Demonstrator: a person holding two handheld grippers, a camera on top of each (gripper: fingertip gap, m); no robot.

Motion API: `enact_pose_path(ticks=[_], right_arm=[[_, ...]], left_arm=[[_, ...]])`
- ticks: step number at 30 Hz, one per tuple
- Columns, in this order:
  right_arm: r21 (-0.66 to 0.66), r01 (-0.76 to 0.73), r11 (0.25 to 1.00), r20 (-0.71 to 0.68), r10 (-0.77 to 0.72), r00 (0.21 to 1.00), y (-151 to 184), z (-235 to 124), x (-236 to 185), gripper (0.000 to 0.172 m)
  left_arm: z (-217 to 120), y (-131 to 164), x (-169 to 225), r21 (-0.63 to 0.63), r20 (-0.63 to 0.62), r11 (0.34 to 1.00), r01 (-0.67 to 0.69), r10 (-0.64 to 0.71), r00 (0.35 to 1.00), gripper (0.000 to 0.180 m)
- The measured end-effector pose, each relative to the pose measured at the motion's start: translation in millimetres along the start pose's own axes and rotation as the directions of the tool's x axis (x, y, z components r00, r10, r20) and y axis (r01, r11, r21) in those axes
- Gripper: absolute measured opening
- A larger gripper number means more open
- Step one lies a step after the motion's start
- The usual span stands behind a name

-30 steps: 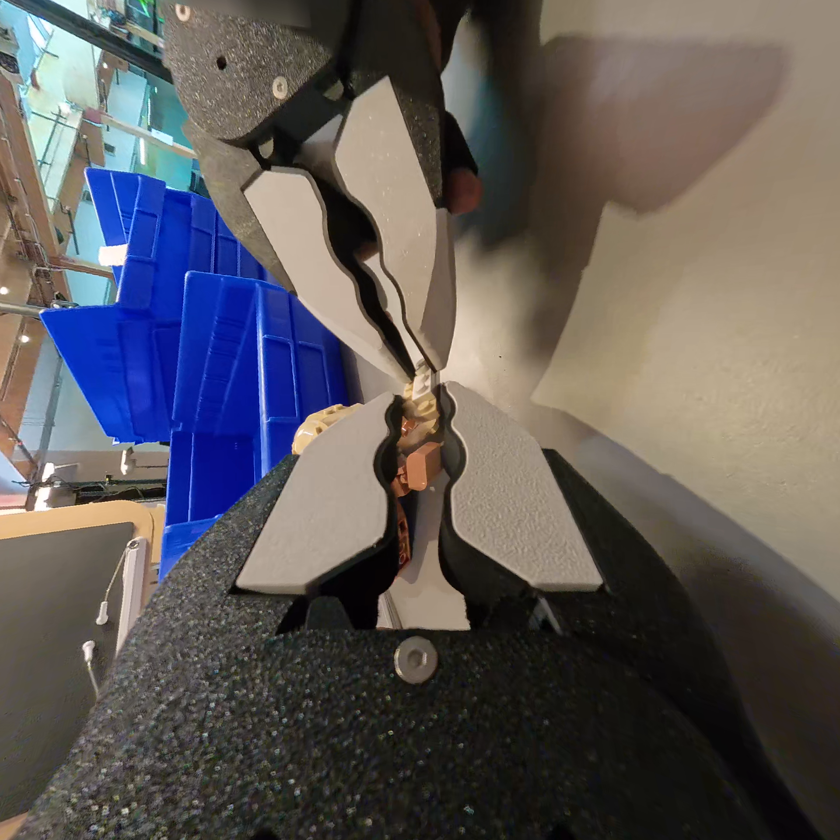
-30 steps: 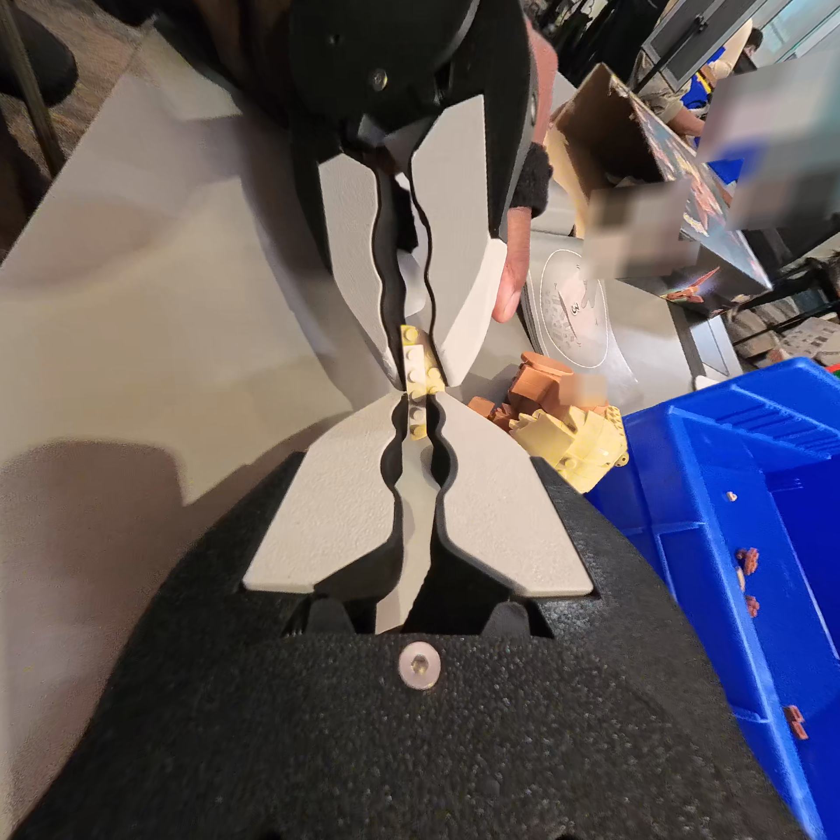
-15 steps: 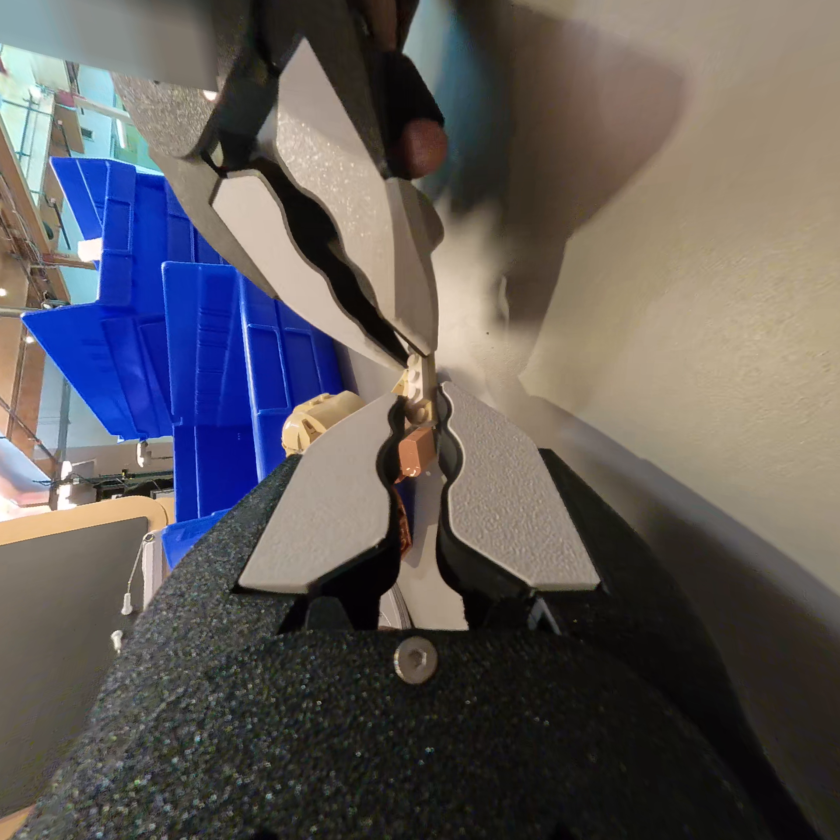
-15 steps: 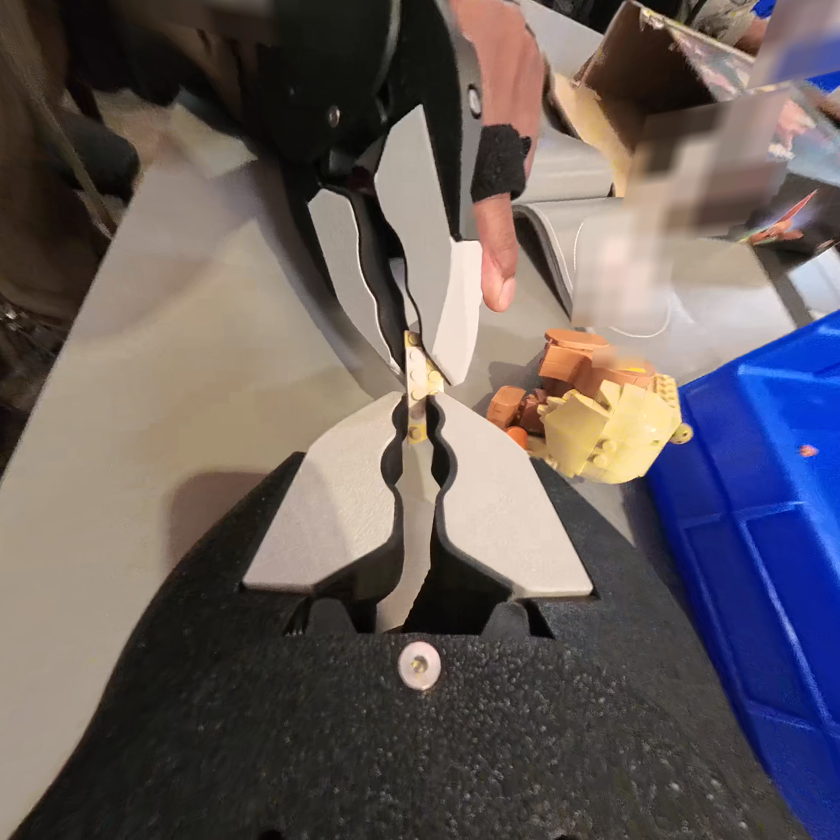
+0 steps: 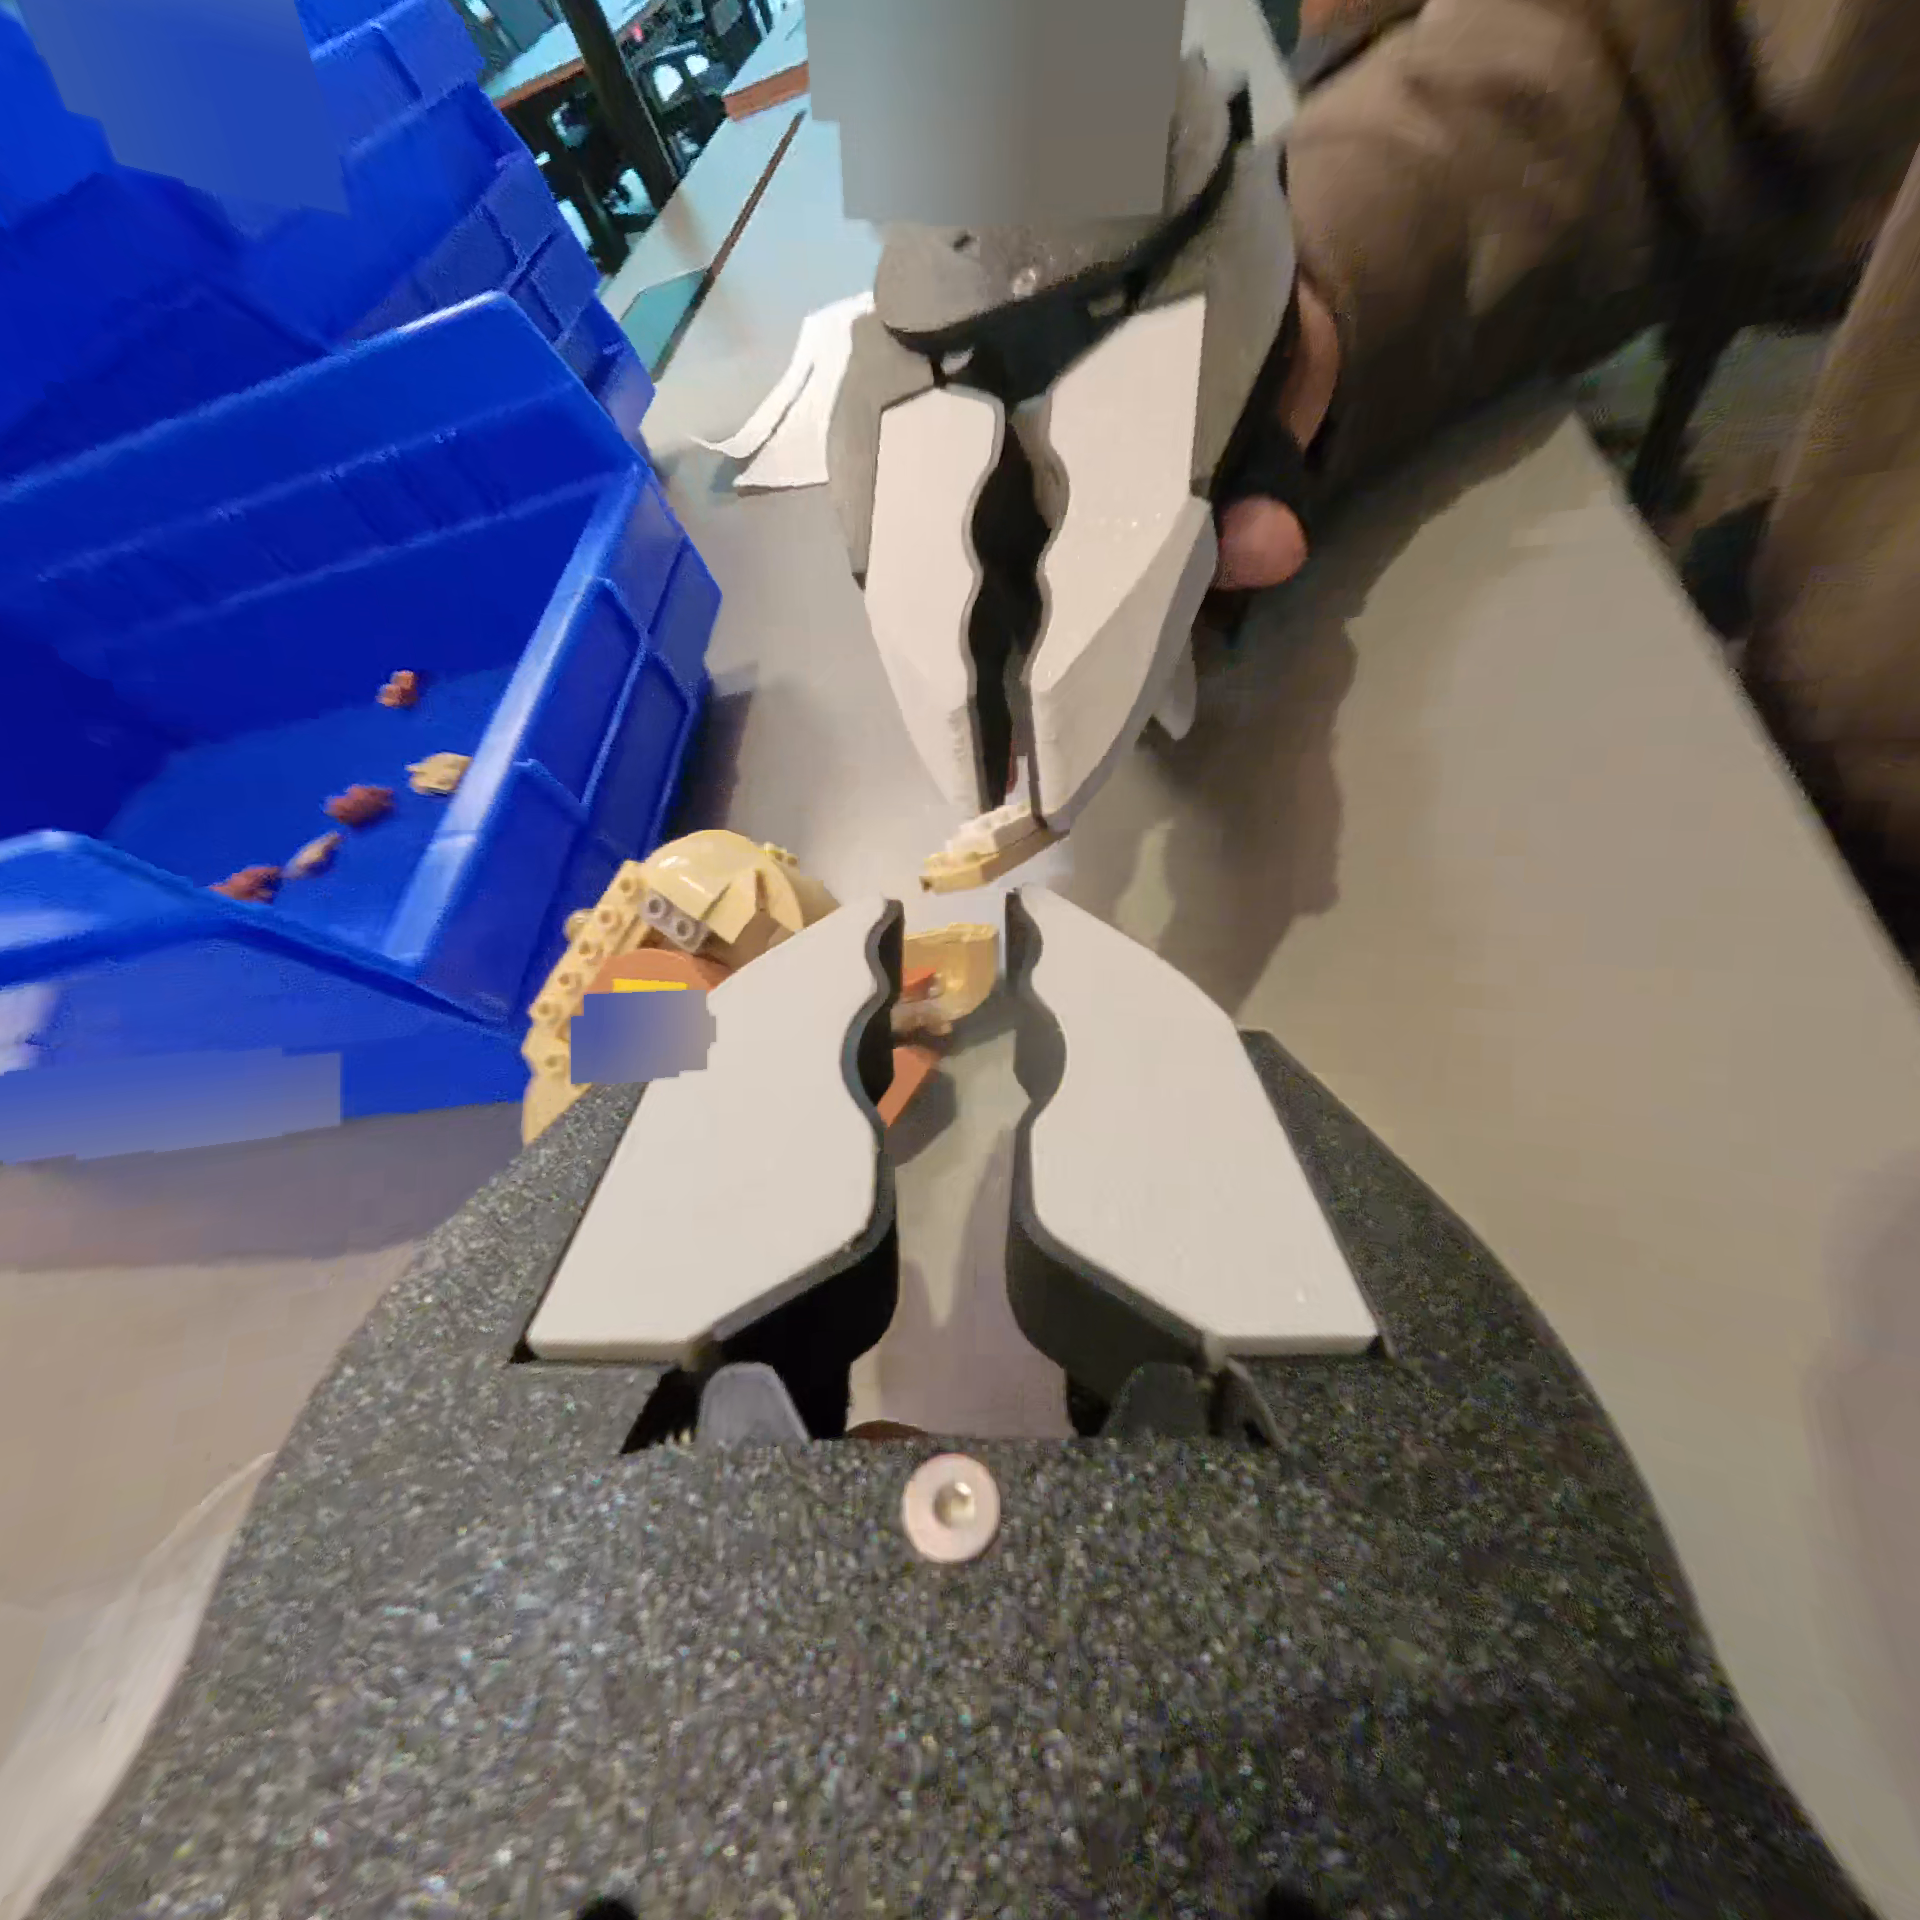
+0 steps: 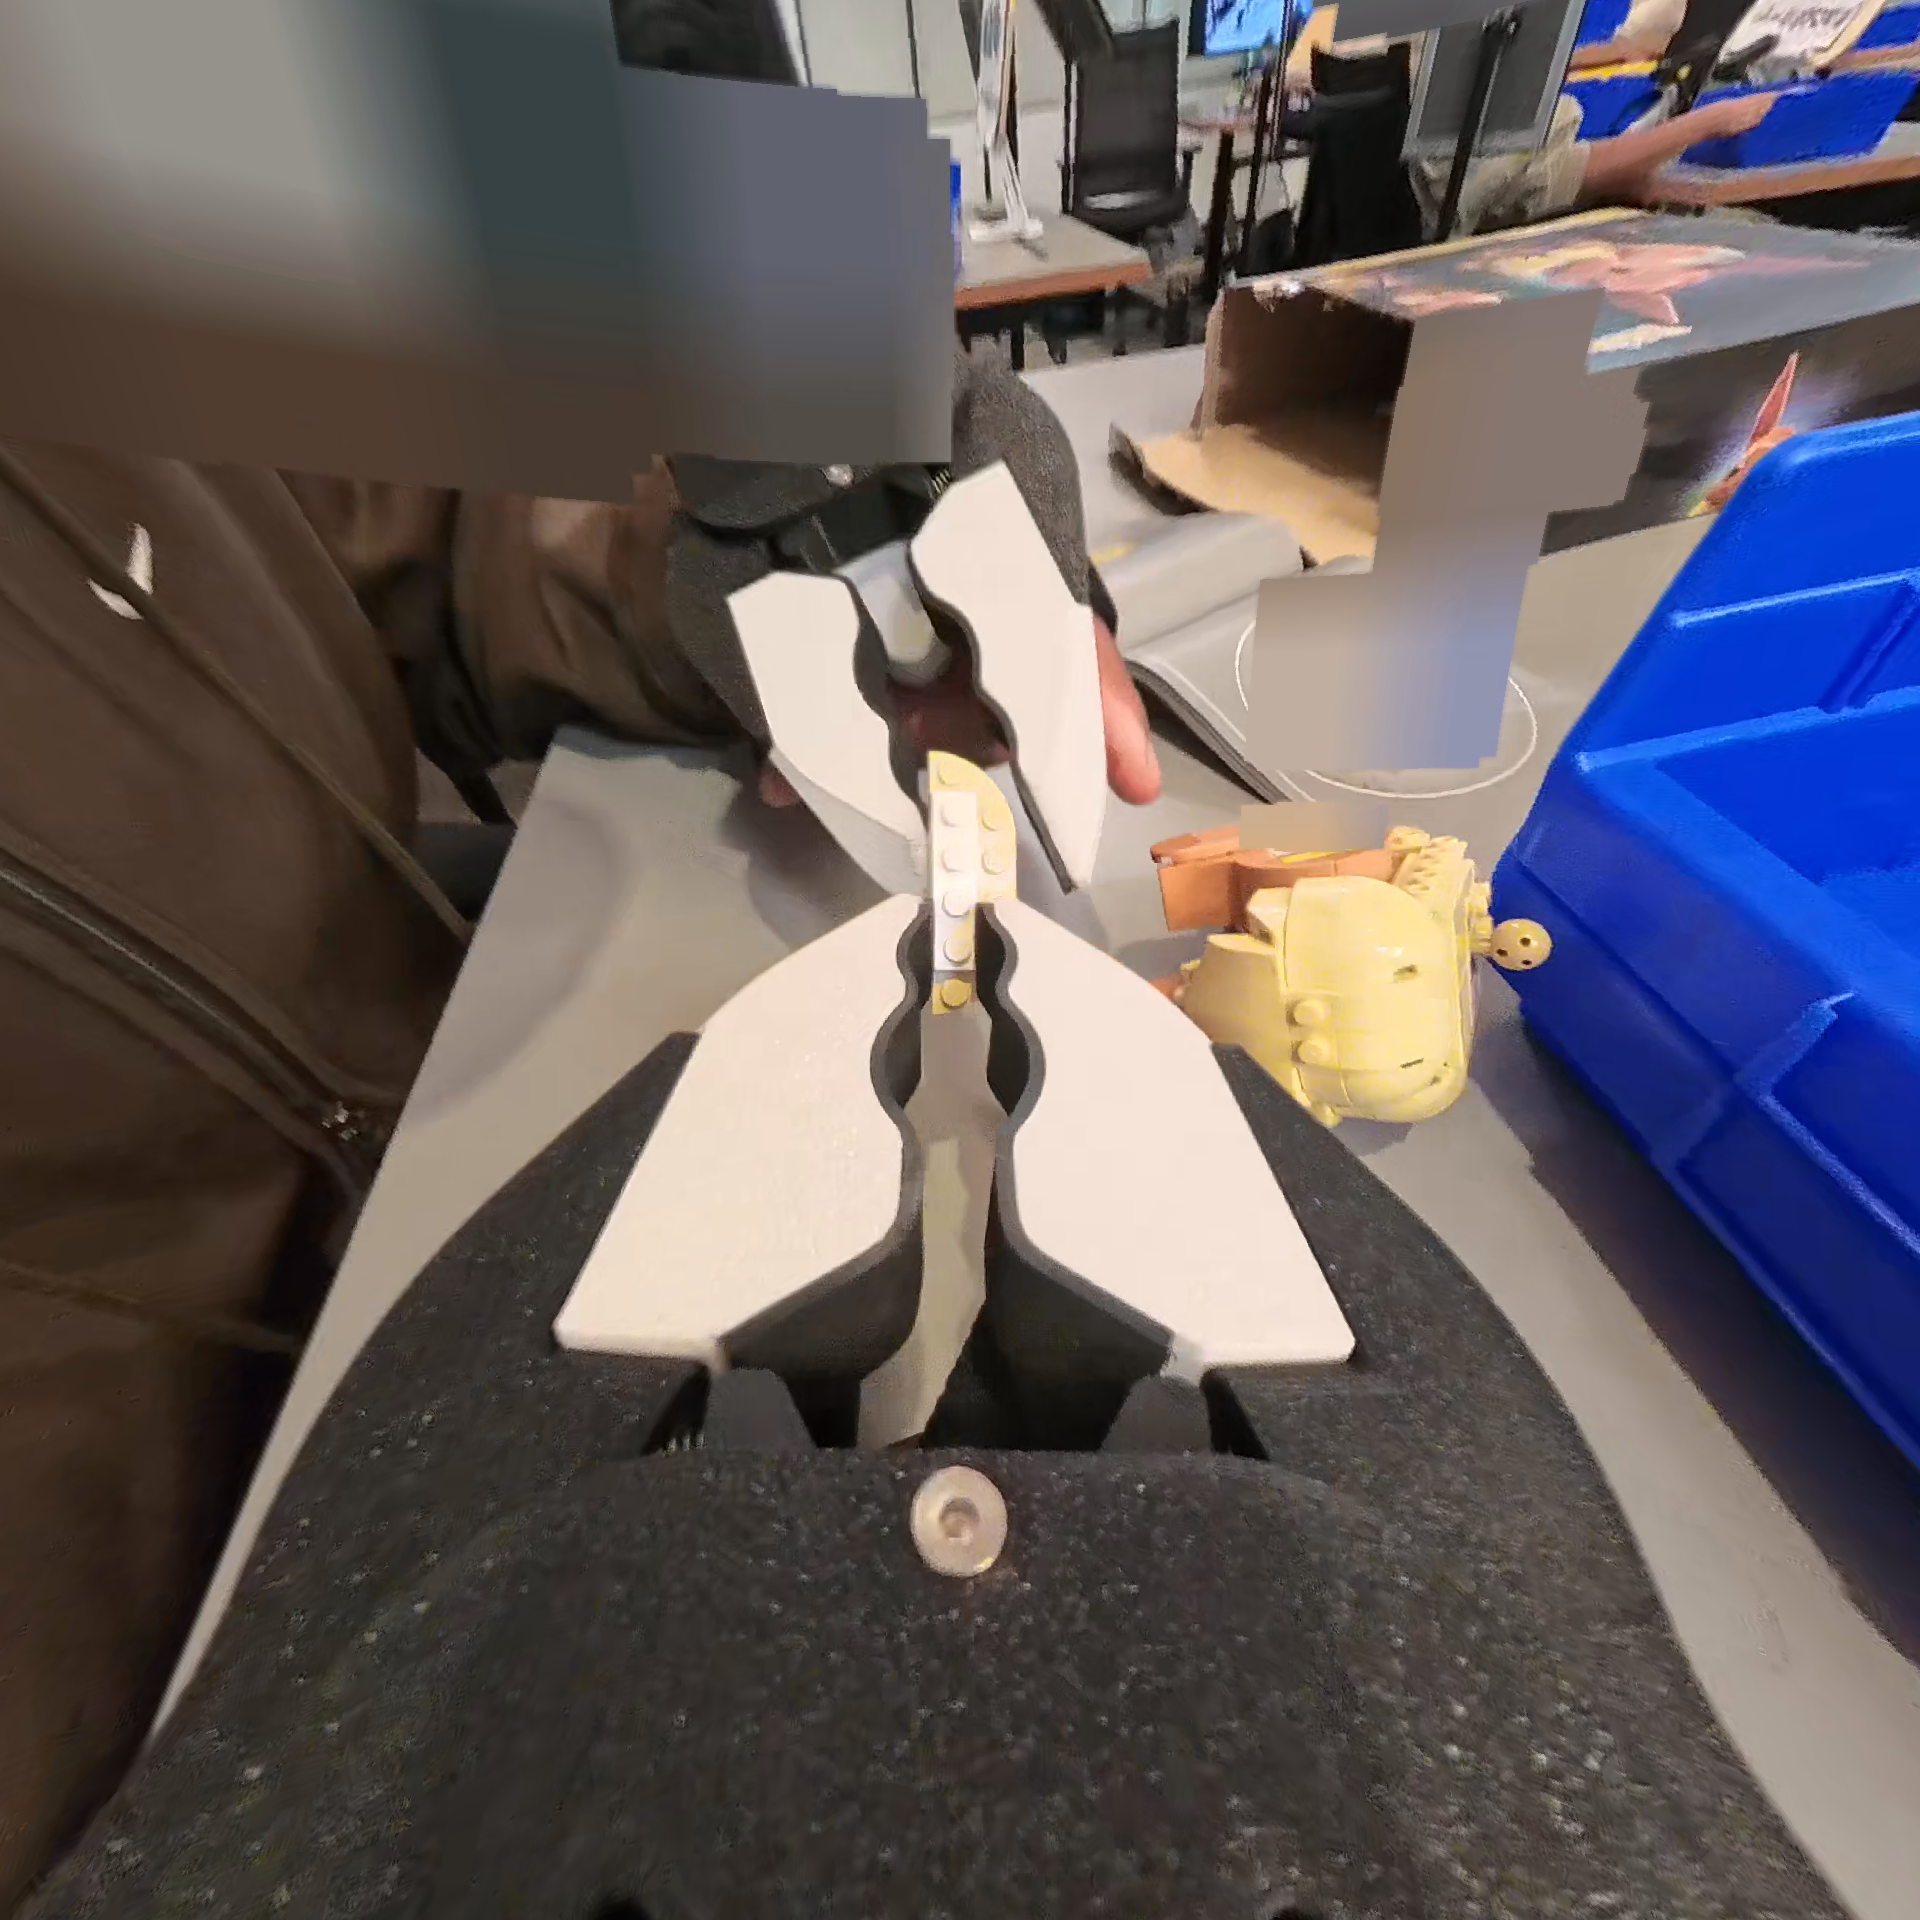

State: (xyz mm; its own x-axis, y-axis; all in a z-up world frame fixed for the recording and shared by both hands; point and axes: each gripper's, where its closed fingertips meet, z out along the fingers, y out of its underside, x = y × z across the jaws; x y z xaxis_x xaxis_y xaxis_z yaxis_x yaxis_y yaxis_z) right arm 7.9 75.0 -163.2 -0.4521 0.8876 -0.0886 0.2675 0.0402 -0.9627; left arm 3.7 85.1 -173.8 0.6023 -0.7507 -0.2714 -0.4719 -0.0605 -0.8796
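My right gripper [image 6: 956, 920] is shut on a small tan-and-white studded plate piece [image 6: 961, 862], gripping its near end so the rest sticks out past the fingertips. The left wrist view shows the same plate piece [image 5: 982, 852] at the tips of the right gripper [image 5: 1013, 805]. My left gripper [image 5: 954, 914] is open, its fingertips just below the plate piece and not touching it. Its fingers [image 6: 821, 707] show apart in the right wrist view. A tan-and-brown brick figure [image 5: 707, 894] lies on the grey table [image 5: 1507, 1039], partly behind my left finger, and also shows in the right wrist view [image 6: 1351, 997].
A blue bin [image 5: 582, 623] holding several loose brown and tan pieces [image 5: 358, 805] stands beside the figure, and it also shows in the right wrist view [image 6: 1714, 935]. A torn cardboard box [image 6: 1299, 395] and an open booklet [image 6: 1195, 582] lie beyond. A person's brown jacket [image 6: 208, 831] fills the table's edge. The tips of both grippers are at nearly the same place.
My left gripper opened and let go of the far end of the plate piece. The plate piece stayed in my right gripper. Both grippers swung round and drew slightly apart.
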Motion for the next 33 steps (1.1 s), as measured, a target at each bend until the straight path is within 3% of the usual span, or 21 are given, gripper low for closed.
enact_pose_path(ticks=[6,15,23,26,33], right_arm=[[0.131,-0.099,0.986,0.058,0.092,0.994,-16,-2,-5,0.008],[0.189,-0.134,0.973,0.057,0.125,0.99,-24,-6,-2,0.007],[0.187,-0.129,0.974,0.07,0.118,0.991,-23,-3,-6,0.008],[0.145,-0.079,0.986,0.067,0.07,0.995,-18,-1,-9,0.007],[0.024,0.081,0.996,0.075,-0.083,0.994,-7,1,-19,0.007]], left_arm=[[-4,-20,9,0.157,-0.182,0.952,0.264,-0.235,0.955,0.018],[-15,-33,1,0.245,-0.28,0.865,0.438,-0.369,0.886,0.02],[-14,-37,2,0.271,-0.279,0.858,0.437,-0.364,0.889,0.016],[-13,-33,6,0.24,-0.287,0.883,0.403,-0.332,0.898,0.016],[-12,-24,20,0.101,-0.386,0.884,0.457,-0.389,0.837,0.016]])
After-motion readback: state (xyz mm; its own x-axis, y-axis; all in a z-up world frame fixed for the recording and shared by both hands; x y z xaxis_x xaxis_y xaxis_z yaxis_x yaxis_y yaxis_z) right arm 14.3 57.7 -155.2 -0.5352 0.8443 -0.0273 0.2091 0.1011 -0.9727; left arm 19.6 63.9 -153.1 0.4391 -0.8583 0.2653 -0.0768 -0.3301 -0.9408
